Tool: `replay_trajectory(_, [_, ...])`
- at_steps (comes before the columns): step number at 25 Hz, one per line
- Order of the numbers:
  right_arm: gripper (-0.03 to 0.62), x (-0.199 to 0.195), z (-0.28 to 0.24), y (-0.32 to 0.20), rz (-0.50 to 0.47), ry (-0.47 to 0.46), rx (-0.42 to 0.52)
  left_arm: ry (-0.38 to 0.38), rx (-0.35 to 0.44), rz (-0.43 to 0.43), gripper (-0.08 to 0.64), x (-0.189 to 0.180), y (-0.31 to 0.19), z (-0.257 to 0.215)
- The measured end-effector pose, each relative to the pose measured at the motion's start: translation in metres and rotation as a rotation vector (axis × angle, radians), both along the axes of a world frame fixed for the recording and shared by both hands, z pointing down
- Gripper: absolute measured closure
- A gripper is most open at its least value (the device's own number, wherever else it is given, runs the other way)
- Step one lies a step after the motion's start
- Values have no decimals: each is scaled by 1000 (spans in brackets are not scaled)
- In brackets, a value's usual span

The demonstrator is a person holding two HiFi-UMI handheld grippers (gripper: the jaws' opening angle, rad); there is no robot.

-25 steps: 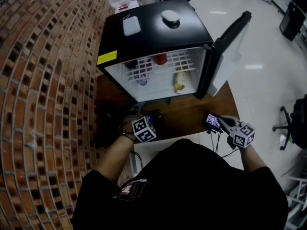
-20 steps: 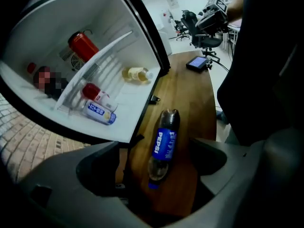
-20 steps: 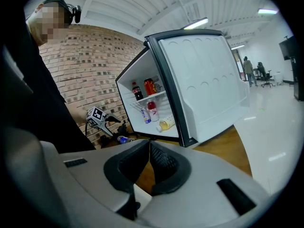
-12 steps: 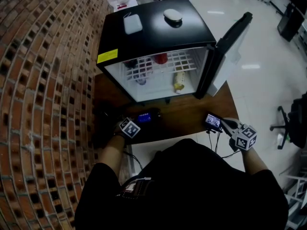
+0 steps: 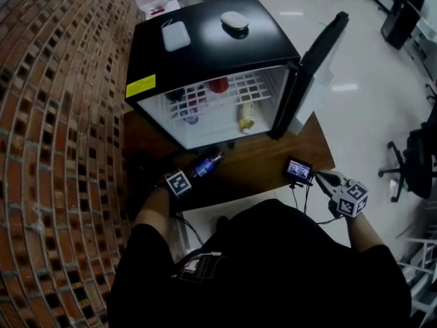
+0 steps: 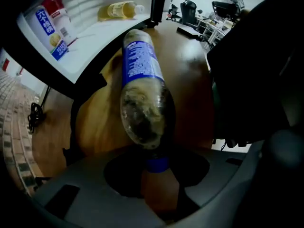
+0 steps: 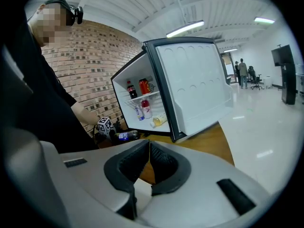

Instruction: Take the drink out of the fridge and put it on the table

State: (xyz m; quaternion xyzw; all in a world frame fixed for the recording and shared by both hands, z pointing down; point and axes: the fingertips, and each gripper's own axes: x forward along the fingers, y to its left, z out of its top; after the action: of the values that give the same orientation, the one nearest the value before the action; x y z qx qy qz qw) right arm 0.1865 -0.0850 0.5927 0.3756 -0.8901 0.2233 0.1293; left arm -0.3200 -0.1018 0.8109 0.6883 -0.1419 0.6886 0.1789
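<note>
The drink, a bottle (image 6: 142, 96) with a blue label, was already outside the fridge (image 5: 212, 53) and lay on its side over the table (image 5: 273, 162), its base pointing toward the open cabinet. Whether it rested on the wood or was just above it could not be told. The left gripper (image 6: 159, 175) was closing its jaws round the blue cap (image 6: 157, 164), and the pads seemed to press on it already. The right gripper (image 7: 148, 148) was clenched on nothing, low at the table edge. So the step in hand was probably the placing. The next move would call for a turn of the wrist to bring the base down, carefully, because a grip at the cap lets the bottle swing. Only the left gripper view showed the cap between the jaws. The head view showed instead that the bottle lay in front of the fridge. The right gripper view alone showed the inner side of the door (image 7: 194, 84).
</note>
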Motion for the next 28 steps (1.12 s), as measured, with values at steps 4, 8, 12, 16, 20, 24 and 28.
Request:
replay_trajectory(4, [574, -9, 0, -3, -24, -14, 7, 117, -62, 37, 419, 32, 17, -17])
replay_trajectory(8, [574, -22, 3, -8, -60, -32, 12, -47, 138, 153, 420, 29, -19, -85])
replay_trajectory(12, [574, -30, 2, -13, -83, -51, 22, -40, 293, 292, 428, 97, -38, -164])
replay_trajectory(16, [574, -27, 4, -13, -85, -54, 21, -26, 404, 424, 560, 161, -54, -191])
replay_trajectory(20, [574, -18, 7, -9, -65, -61, 19, 34, 326, 420, 560, 180, -27, -160])
replay_trajectory(24, [574, -3, 22, -2, -31, -58, -24, 240, 275, 167, 560, 184, 22, -108])
replay_trajectory(28, [574, -9, 57, 20, -70, -2, -132, 297, 415, 226, 400, 253, 8, -91])
